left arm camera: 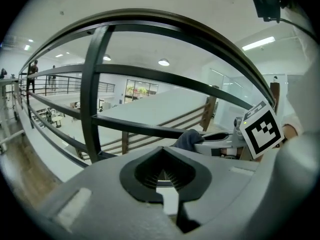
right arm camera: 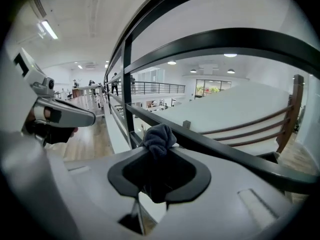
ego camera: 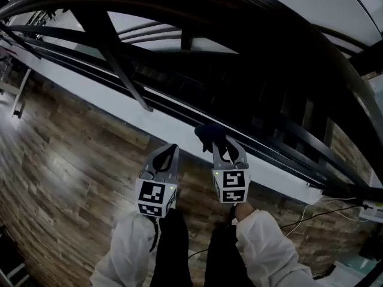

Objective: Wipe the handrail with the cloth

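Note:
The black metal handrail runs across the top of the head view, with thinner rails under it. A dark blue-grey cloth is bunched in my right gripper, which is shut on it down by the lowest rail. In the right gripper view the cloth sticks out between the jaws of the right gripper, in front of a low rail; I cannot tell if they touch. My left gripper hangs shut and empty to its left, short of the railing. The left gripper view shows its closed tips and the cloth.
A white kerb carries the railing along a wood-plank floor. A vertical post stands ahead of the left gripper. Cables and a white socket strip lie at the right. People stand far off by the railing.

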